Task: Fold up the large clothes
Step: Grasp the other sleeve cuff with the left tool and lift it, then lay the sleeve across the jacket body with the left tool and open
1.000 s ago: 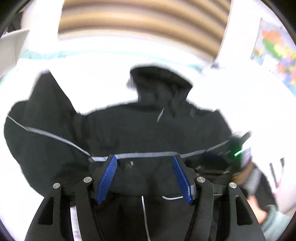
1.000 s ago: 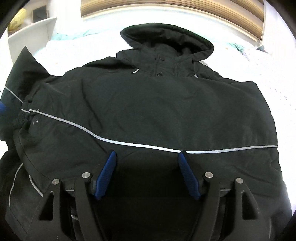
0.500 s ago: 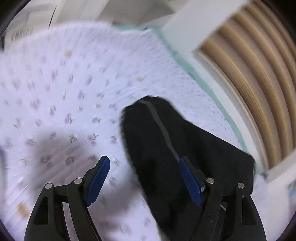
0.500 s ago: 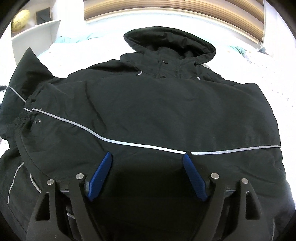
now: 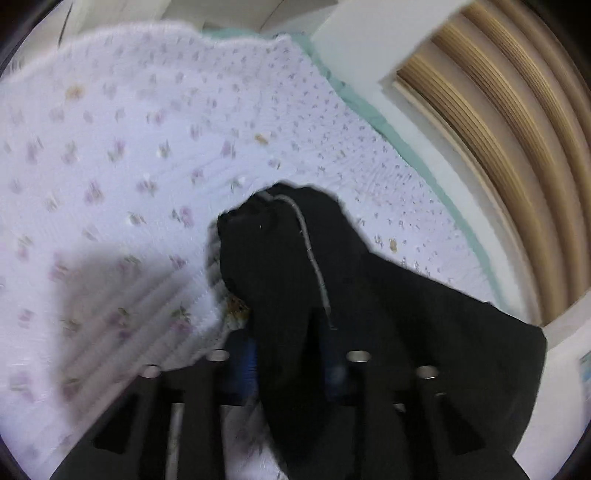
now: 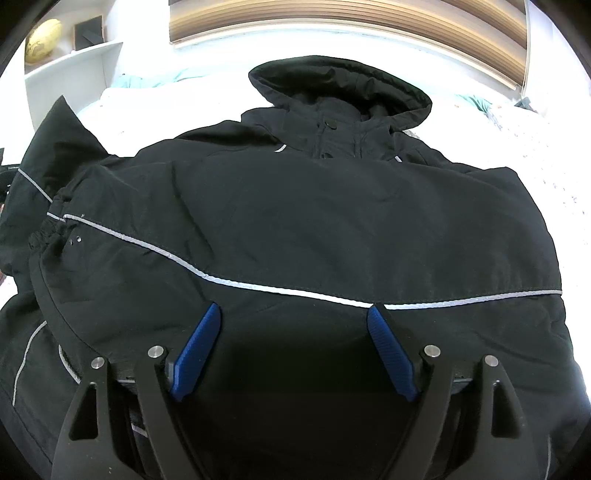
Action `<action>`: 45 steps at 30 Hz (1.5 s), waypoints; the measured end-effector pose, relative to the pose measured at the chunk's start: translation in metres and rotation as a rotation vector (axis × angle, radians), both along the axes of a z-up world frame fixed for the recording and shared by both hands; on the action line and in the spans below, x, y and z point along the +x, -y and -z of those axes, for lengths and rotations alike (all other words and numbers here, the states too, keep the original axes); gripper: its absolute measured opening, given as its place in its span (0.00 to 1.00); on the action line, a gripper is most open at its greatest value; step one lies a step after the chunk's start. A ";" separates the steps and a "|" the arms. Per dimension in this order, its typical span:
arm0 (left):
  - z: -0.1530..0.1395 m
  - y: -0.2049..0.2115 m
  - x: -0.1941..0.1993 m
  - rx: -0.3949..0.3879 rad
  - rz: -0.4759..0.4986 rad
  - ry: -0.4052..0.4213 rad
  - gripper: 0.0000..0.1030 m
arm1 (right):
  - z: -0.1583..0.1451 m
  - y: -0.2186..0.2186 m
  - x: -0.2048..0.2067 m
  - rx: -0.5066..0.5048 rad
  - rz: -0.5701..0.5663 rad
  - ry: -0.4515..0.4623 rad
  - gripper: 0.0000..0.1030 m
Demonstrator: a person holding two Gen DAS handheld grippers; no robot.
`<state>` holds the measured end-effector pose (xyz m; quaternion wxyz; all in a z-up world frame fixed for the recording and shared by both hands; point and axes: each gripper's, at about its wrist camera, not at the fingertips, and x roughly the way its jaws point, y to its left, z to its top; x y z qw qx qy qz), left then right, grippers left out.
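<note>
A black hooded jacket (image 6: 314, 221) with a grey reflective stripe (image 6: 258, 286) lies face up on the bed, hood (image 6: 340, 85) at the far end. My right gripper (image 6: 293, 317) hovers open over its lower front, blue pads apart, nothing between them. In the left wrist view the jacket's sleeve (image 5: 280, 251) stretches out over the floral cover. My left gripper (image 5: 291, 332) is closing on that sleeve, the black cloth bunched between its blue pads (image 5: 251, 360). The picture is blurred there. The same sleeve (image 6: 55, 147) shows at the left edge of the right wrist view.
A white bed cover (image 5: 129, 147) with small flowers lies under the jacket, with a teal sheet edge (image 5: 354, 99) beyond. Wooden blinds (image 5: 498, 129) run along the far wall. A white shelf (image 6: 74, 70) with a yellowish ball (image 6: 42, 35) stands at the back left.
My left gripper swung from the jacket's body out to the sleeve, rolled, and closed its jaws on the cloth. The right gripper stayed in place and its jaws spread a little wider.
</note>
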<state>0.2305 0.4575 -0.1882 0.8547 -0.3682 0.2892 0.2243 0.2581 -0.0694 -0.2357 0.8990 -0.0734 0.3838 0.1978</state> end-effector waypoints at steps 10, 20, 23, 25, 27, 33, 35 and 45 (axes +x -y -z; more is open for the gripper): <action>-0.020 0.013 -0.085 0.286 -0.389 -0.331 0.21 | 0.000 -0.001 -0.001 -0.008 0.001 0.006 0.83; 0.004 0.005 -0.093 0.239 -0.309 -0.132 0.40 | 0.000 0.000 0.001 -0.009 0.001 0.007 0.84; -0.011 0.019 -0.098 0.295 -0.305 -0.102 0.19 | 0.000 0.000 0.001 -0.007 0.000 0.008 0.85; -0.034 0.037 -0.098 0.362 -0.275 -0.051 0.18 | 0.000 0.000 0.001 -0.007 0.000 0.008 0.85; -0.063 0.064 -0.098 0.438 -0.213 0.012 0.18 | 0.001 0.000 0.000 -0.007 0.000 0.009 0.85; -0.131 0.168 -0.087 0.565 0.106 0.227 0.17 | 0.001 0.001 0.001 -0.003 0.000 0.008 0.85; -0.139 0.203 -0.077 0.566 0.228 0.266 0.17 | 0.001 0.001 0.002 -0.001 0.001 0.008 0.85; -0.057 0.344 0.011 0.528 0.698 0.059 0.17 | 0.000 0.004 0.003 0.017 0.004 0.011 0.86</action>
